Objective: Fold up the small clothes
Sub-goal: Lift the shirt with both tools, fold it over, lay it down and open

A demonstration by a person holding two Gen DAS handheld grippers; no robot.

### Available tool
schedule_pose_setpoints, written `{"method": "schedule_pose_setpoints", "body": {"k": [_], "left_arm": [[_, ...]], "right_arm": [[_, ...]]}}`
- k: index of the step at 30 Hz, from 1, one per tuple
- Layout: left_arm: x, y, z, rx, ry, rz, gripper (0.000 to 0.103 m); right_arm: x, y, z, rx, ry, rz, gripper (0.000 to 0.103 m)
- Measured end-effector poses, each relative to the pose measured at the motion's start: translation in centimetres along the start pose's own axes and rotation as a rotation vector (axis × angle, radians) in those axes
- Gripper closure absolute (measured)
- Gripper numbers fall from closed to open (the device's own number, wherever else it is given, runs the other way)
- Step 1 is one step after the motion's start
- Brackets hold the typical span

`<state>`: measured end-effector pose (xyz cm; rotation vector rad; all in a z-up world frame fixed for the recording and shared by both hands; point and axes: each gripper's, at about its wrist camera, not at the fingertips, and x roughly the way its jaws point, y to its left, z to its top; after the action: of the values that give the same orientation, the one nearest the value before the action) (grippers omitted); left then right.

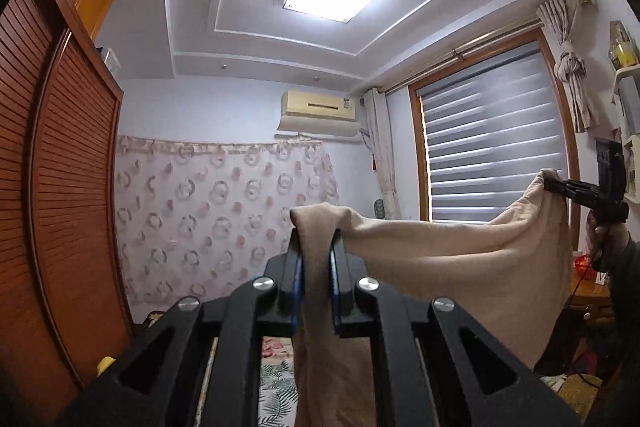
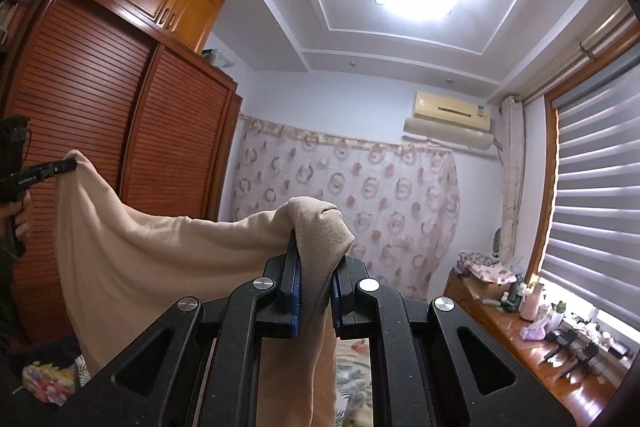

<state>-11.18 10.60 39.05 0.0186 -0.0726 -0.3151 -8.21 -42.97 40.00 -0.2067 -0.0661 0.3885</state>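
- In your left gripper (image 1: 316, 255) the jaws are nearly closed and pinch one corner of the beige garment (image 1: 460, 263); the cloth hangs down between the two fingers.
- In your right gripper (image 2: 316, 259) the jaws are equally tight on the other corner, with a fold of cloth bulging over the tips.
- Between both grippers the garment is held in the air, its top edge sagging in a curve, well above the bed (image 2: 352, 375) with the leaf-pattern cover.
- I judge the step in hand to be lifting and spreading the garment, before any fold is made.
- The next move calls for pulling your hands a little apart so the top edge becomes straight, then lowering the cloth flat on the bed.
- Farther off stand the wardrobe (image 1: 72, 167) and the window blind (image 1: 492, 139); keep the cloth away from them.
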Motion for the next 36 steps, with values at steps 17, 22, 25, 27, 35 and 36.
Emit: {"method": "schedule_pose_setpoints", "body": {"k": [17, 22, 25, 27, 35, 36], "left_arm": [[19.1, 6.0, -20.3, -0.047, 0.344, 0.092, 0.095], [25.4, 7.1, -28.3, -0.072, 0.454, 0.114, 0.095], [29.0, 7.3, -32.0, -0.067, 0.524, 0.122, 0.095], [30.9, 7.6, -33.4, -0.076, 0.553, 0.129, 0.095], [35.5, 8.8, -37.9, -0.097, 0.656, 0.154, 0.094], [35.9, 8.8, -38.4, -0.100, 0.666, 0.156, 0.094]], "right_arm": [[20.4, -1.8, -18.7, 0.076, 0.374, 0.055, 0.094], [28.5, -1.7, -27.0, 0.076, 0.509, 0.066, 0.094], [32.8, -2.1, -30.7, 0.076, 0.580, 0.067, 0.094], [34.9, -2.3, -32.5, 0.077, 0.614, 0.065, 0.094], [42.5, -2.9, -39.4, 0.073, 0.738, 0.054, 0.094], [43.1, -3.0, -40.1, 0.076, 0.751, 0.053, 0.094]]}}
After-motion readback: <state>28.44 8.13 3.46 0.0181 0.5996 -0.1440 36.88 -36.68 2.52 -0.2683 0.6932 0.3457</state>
